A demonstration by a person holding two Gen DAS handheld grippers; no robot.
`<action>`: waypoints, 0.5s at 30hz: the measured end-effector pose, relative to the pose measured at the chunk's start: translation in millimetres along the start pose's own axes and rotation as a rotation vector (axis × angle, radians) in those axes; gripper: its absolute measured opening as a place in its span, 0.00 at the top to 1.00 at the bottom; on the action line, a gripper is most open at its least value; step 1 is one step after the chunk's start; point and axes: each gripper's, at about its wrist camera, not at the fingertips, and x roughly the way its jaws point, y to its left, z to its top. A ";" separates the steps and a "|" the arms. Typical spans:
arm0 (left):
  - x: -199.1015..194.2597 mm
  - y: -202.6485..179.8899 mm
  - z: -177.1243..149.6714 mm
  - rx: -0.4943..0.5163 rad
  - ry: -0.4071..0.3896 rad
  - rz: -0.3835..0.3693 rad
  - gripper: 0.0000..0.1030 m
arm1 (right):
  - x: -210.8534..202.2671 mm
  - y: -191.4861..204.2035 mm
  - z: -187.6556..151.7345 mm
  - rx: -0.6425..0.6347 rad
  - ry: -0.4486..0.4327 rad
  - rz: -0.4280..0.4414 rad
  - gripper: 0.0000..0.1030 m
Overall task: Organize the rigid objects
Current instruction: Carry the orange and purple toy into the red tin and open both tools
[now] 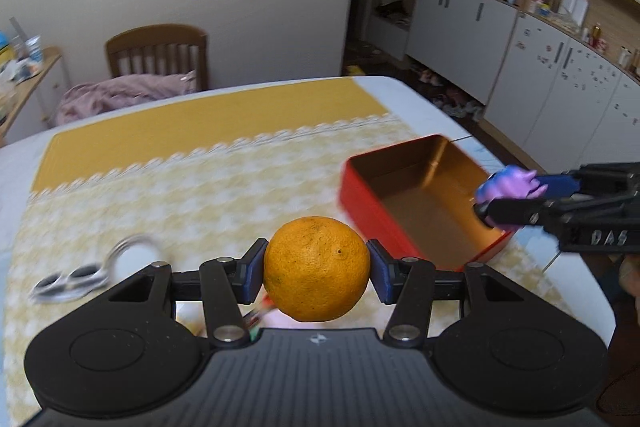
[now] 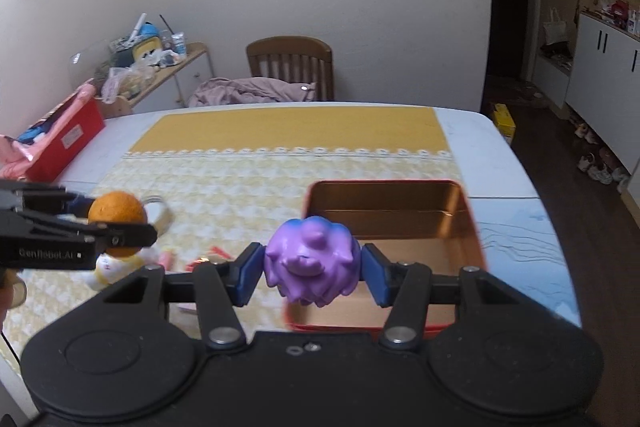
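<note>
The left gripper (image 1: 316,273) clamped the firm, rounded orange (image 1: 316,269) at its widest part; the right gripper (image 2: 312,273) clamped the stiff, smooth purple toy figure (image 2: 312,261), likely slippery.

2 black handheld grippers: the left gripper (image 1: 316,269) and right gripper (image 2: 312,269) each carry blue pads (image 1: 251,273), silver pivot screws (image 1: 229,334) and ribbed housings; white lettering (image 2: 47,254) marks one side.

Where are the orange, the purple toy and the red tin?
orange (image 1: 316,269): left wrist view, front of its peel.
purple toy (image 2: 310,261): right wrist view, middle of its body.
red tin (image 2: 400,215): right wrist view, inner far wall.
</note>
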 end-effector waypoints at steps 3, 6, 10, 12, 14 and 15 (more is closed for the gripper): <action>24.2 -16.9 16.4 -0.012 0.018 -0.036 0.50 | 6.2 -19.5 -2.7 -0.003 0.012 -0.014 0.49; 48.2 -32.9 28.5 -0.015 0.042 -0.059 0.50 | 15.8 -38.6 -3.8 -0.002 0.031 -0.014 0.49; 77.2 -51.7 44.0 -0.030 0.058 -0.078 0.50 | 28.8 -55.8 -3.7 -0.011 0.048 -0.015 0.49; 91.9 -60.9 52.1 -0.027 0.066 -0.078 0.50 | 35.2 -63.1 -3.4 -0.020 0.053 -0.014 0.49; 106.8 -68.9 58.7 -0.017 0.075 -0.074 0.50 | 42.2 -70.1 -2.9 -0.029 0.061 -0.011 0.49; 114.1 -72.9 61.9 -0.014 0.078 -0.074 0.50 | 46.3 -73.2 -2.9 -0.034 0.068 -0.012 0.49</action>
